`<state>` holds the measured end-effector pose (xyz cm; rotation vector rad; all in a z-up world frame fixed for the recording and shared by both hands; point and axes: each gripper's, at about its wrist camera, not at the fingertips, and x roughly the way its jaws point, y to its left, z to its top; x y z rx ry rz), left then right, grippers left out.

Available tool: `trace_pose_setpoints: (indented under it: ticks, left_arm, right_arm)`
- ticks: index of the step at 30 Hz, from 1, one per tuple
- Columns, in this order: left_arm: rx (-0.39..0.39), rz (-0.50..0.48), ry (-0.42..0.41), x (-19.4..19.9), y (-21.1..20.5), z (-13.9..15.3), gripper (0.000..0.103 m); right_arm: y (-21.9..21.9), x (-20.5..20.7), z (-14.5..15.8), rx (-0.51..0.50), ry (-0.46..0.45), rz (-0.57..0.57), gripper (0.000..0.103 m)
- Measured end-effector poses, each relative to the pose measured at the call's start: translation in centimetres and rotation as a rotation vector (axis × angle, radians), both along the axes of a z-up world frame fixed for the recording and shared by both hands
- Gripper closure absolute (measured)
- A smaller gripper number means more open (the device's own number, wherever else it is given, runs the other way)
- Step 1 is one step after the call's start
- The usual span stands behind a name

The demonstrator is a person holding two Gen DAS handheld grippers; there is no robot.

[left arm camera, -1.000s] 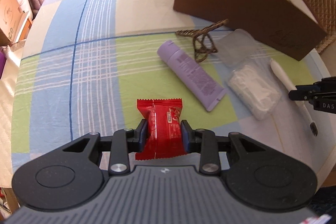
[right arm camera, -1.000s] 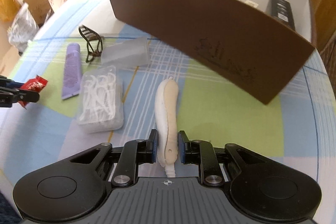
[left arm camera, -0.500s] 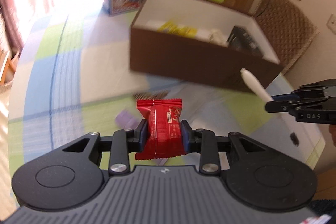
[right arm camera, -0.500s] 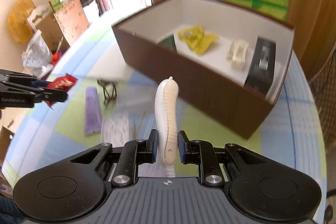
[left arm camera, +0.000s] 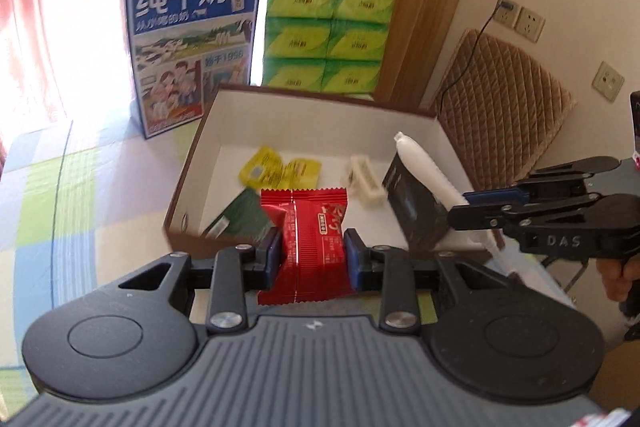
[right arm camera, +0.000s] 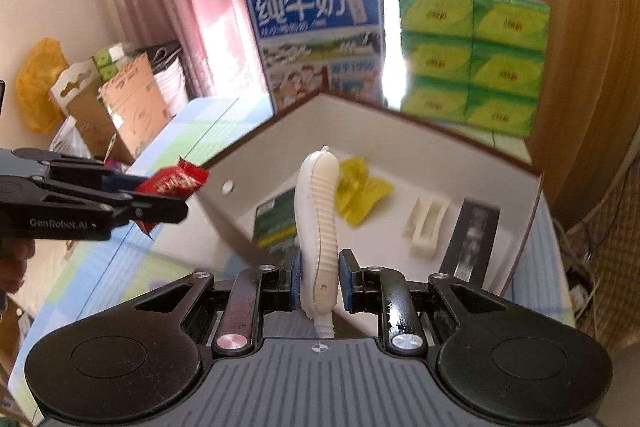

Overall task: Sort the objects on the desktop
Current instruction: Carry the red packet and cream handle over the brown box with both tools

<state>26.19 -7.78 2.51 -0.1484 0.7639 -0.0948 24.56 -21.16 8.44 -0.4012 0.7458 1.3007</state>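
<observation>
Four items in brown box [left arm camera: 182, 203] — yellow packets [left arm camera: 280, 173], green packet [left arm camera: 240, 217], white clip [left arm camera: 364, 183], black box [left arm camera: 416, 211].

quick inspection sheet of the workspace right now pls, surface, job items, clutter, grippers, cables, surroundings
surface: checked tablecloth, blue, green and white.
job's things: brown box, open, white inside, holding yellow packets, a green packet, a cream clip and a black box.
clutter: milk carton and green tissue packs behind the box.
grippers: left gripper shut on red snack packet; right gripper shut on white toothbrush.
cables: black cable from wall socket.
surroundings: pink curtain, cardboard boxes, quilted chair back.
</observation>
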Motion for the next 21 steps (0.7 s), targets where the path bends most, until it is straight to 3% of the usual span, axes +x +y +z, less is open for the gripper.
trace_pose_setpoints:
  ticks: [9, 21]
  left_arm:
    - [-0.041, 0.012, 0.025, 6.1, 0.0, 0.0, 0.075]
    - [-0.093, 0.017, 0.155, 11.3, -1.1, -4.2, 0.075]
  right_arm:
    - [4.5, 3.5, 1.1, 0.016, -0.029, -0.022, 0.086]
    - [7.6, 7.1, -2.9, -0.091, -0.004, -0.044, 0.086]
